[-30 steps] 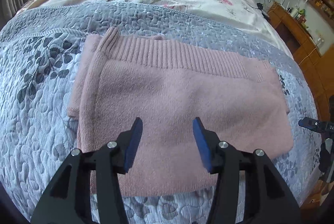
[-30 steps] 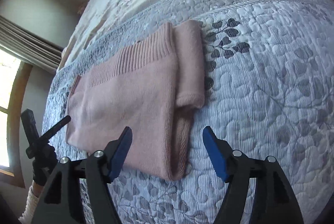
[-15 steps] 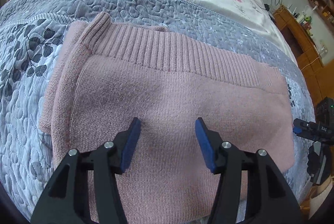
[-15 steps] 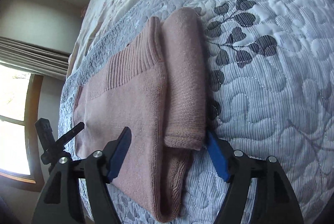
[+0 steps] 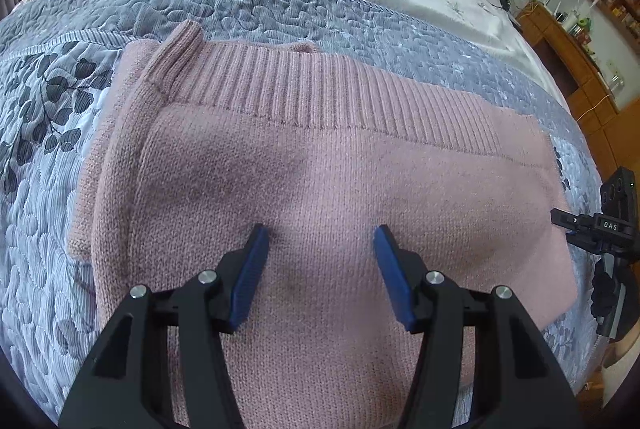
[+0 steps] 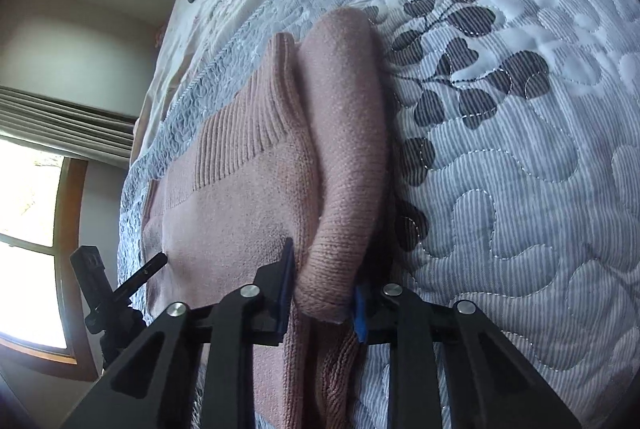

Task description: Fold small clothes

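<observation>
Having advanced, right gripper (image 6: 320, 293) is clamping the folded sleeve (image 6: 344, 165) of pink sweater (image 5: 320, 197) for folding, while left gripper (image 5: 318, 261) is hovering released above.

Change over the last second. The left gripper (image 5: 320, 243) has moved forward and lower over the pink sweater (image 5: 320, 181); its blue pads, earlier near the sweater's near edge, now sit over the middle of the knit, the jaws as wide apart as before. The right gripper (image 6: 322, 293) has advanced from a wide-open stance short of the sweater's end to a narrowed one, its pads now pressed against both sides of the folded sleeve (image 6: 344, 149) at its cuff.
</observation>
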